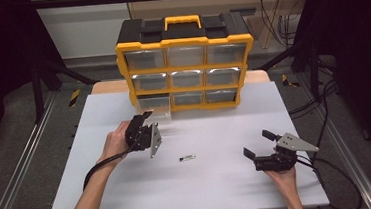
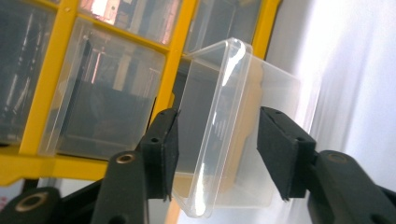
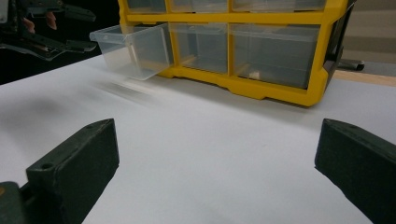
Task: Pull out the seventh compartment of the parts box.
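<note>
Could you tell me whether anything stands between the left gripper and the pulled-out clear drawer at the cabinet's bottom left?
Nothing visible does. The clear drawer already sits between the open jaws of the left gripper, a gap showing on each side. The small item lies apart on the table.

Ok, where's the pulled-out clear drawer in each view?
High view: the drawer sticks out of the yellow cabinet's bottom-left slot, just beyond the left gripper.
Left gripper view: drawer centre, between the open jaws.
Right gripper view: drawer upper left.
Shared landmark: the yellow cabinet.
</note>
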### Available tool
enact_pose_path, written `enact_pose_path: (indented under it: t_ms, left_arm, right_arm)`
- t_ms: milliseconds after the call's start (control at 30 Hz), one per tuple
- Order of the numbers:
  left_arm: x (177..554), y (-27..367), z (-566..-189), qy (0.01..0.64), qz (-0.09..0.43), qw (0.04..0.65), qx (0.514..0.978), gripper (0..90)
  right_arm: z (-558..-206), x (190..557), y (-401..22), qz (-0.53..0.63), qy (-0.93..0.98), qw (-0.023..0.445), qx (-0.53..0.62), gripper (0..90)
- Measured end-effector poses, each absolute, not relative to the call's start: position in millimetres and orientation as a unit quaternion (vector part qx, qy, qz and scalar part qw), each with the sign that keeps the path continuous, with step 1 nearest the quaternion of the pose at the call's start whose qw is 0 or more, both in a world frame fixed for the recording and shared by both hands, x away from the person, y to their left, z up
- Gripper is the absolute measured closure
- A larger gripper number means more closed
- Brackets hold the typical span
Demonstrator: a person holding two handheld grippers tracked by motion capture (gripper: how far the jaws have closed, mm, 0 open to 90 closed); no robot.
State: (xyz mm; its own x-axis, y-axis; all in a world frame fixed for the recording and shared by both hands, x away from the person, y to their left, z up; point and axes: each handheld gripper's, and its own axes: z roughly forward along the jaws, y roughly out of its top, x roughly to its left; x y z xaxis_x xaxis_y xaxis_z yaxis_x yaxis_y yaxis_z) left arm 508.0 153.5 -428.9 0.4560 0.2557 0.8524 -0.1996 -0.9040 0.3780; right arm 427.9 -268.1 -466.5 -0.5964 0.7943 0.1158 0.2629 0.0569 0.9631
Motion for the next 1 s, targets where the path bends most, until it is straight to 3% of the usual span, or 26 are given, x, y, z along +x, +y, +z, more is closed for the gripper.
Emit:
enact_pose_path:
  t_ms: [567,1000]
  left_arm:
    - [500,169,-409,0.165,0.439,0.353,0.81,27.0]
    - [487,182,-405,0.222,0.399,0.405,0.792,16.8]
  right_arm:
    - [-466,427,-268,0.57,0.688,0.231,0.385,0.5]
    - [-466,427,-268,0.57,0.688,0.232,0.385,0.5]
